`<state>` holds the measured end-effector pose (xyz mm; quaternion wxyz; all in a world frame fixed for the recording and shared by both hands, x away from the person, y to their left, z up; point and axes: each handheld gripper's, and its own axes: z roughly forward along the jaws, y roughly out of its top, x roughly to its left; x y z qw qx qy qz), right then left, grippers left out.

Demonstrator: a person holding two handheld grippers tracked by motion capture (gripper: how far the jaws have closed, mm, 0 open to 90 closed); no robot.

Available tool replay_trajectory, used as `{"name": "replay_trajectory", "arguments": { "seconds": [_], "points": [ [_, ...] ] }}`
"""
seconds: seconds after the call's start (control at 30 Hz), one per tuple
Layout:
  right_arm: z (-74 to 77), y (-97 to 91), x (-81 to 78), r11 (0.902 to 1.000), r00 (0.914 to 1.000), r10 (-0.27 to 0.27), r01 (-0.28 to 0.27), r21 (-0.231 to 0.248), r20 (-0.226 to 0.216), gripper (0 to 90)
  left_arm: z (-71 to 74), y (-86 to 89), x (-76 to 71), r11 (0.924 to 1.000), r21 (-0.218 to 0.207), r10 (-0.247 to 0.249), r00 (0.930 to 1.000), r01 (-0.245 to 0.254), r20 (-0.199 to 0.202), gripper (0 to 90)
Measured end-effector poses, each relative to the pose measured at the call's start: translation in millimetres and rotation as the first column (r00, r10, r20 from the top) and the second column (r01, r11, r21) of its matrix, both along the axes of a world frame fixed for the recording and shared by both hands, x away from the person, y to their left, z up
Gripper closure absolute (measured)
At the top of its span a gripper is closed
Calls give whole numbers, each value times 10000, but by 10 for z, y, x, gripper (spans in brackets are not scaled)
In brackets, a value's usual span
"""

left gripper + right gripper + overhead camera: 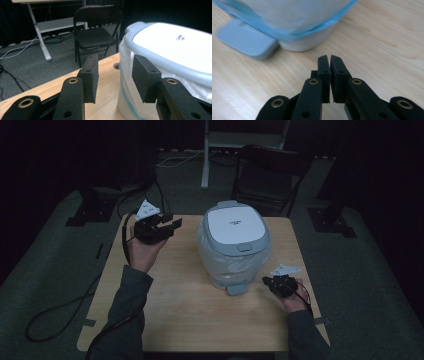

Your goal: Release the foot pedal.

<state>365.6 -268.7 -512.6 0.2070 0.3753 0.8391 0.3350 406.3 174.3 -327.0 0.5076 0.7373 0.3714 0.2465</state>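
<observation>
Matt wooden table [200, 315]; bin [234, 227] seemingly smooth plastic, film-wrapped.

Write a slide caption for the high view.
Pedal bin on a wooden table, left gripper and right gripper flanking it.

The cooker [234, 242] is light blue-grey, and its lid [235, 223] has a white top with a tiny dark mark. A see-through bag [225, 262] with a blue edge wraps its sides. The table [185, 305] is pale wood with soft stripes. Both grippers, the left gripper [167, 222] and the right gripper [267, 282], are black with little gold rings. The chair [96, 37] is black.
</observation>
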Motion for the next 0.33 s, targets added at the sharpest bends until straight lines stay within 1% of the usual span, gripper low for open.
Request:
{"name": "replay_trajectory", "arguments": {
  "seconds": [0.1, 0.2, 0.27, 0.33],
  "points": [
    [26, -39, 49, 10000, 9999, 77, -77, -61, 70, 862, -42, 86, -20, 9998, 6, 181, 9998, -181, -91, 569],
    [4, -82, 107, 9997, 9999, 108, -109, -203, -51, 847, -82, 159, -32, 9995, -91, 303, 9994, -305, -187, 569],
    [-34, -145, 158, 10000, 9999, -15, 15, -16, -168, 823, -113, 180, -37, 9995, -89, 314, 9993, -316, -216, 567],
    [-81, -209, 217, 9999, 9995, -44, 48, 156, -304, 778, -147, 184, -45, 9996, -50, 273, 9993, -274, -239, 564]
  ]
}}
